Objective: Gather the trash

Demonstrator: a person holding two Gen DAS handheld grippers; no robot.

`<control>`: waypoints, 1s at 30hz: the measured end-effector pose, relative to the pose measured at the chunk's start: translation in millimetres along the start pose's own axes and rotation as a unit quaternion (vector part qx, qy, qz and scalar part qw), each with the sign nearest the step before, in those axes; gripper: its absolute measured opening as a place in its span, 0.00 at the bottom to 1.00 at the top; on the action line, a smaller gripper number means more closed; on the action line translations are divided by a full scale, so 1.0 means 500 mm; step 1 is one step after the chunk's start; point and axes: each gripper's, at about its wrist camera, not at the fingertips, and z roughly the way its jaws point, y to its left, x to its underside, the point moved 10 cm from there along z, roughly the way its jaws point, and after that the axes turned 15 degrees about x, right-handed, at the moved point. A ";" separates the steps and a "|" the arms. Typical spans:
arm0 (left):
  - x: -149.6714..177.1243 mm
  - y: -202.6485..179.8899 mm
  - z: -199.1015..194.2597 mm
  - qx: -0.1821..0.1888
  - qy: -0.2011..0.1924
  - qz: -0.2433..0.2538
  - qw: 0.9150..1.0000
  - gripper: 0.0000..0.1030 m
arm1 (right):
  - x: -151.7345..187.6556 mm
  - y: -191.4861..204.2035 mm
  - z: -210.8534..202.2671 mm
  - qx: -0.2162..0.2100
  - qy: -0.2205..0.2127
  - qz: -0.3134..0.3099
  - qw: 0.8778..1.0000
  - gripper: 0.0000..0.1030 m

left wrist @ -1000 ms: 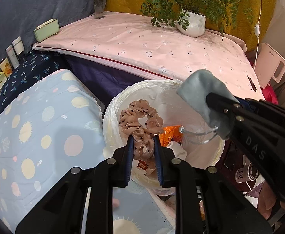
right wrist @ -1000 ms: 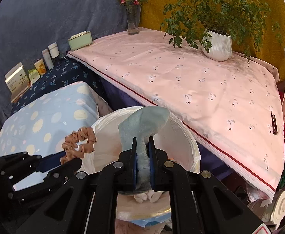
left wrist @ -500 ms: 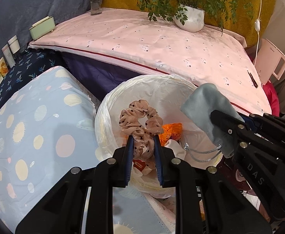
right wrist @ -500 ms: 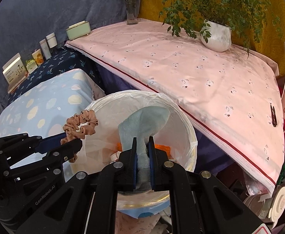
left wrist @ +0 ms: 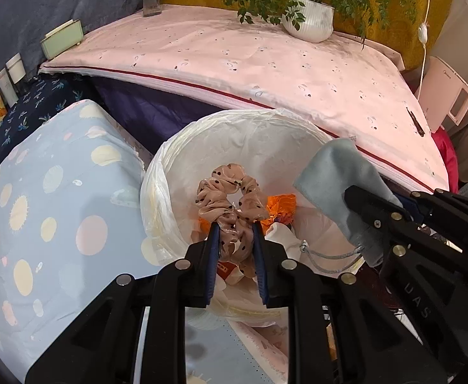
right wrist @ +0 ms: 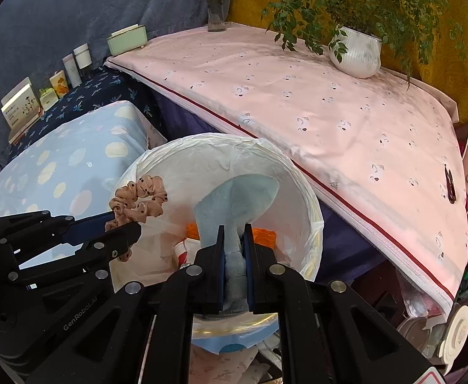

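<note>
Over the lined bin (left wrist: 170,172), our left gripper (left wrist: 234,233) pinches the spotted scrunchie (left wrist: 230,198); our right gripper (right wrist: 233,236) clamps the grey-blue pouch (right wrist: 234,198).

The mouth of the trash bin (left wrist: 176,160) is wide and round, but the left gripper (left wrist: 234,243) with its spotted scrunchie (left wrist: 230,198) and the right gripper (right wrist: 233,246) with its gray pouch (right wrist: 234,198) both hang over it and fill much of that room, close beside each other. Down inside, an orange wrapper (left wrist: 282,204) and white scraps (left wrist: 280,236) cover the bottom. The pink table (right wrist: 298,96) juts out right behind the bin and the blue dotted cloth (left wrist: 42,192) sits tight on its left, but the pink top is mostly bare, with only a white plant pot (right wrist: 359,54), a vase (right wrist: 216,9) and a green box (right wrist: 126,40) along its far edge.
</note>
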 end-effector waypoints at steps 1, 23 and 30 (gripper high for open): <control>0.001 0.001 0.002 0.001 0.002 -0.001 1.000 0.20 | 0.001 0.001 0.002 0.000 0.001 -0.001 1.000 0.09; 0.007 0.023 -0.004 -0.029 -0.003 -0.010 1.000 0.57 | 0.002 -0.001 0.005 0.009 0.000 -0.002 1.000 0.28; 0.029 0.031 -0.028 -0.045 -0.002 -0.014 0.999 0.62 | 0.010 0.001 -0.013 0.002 0.008 0.003 1.000 0.35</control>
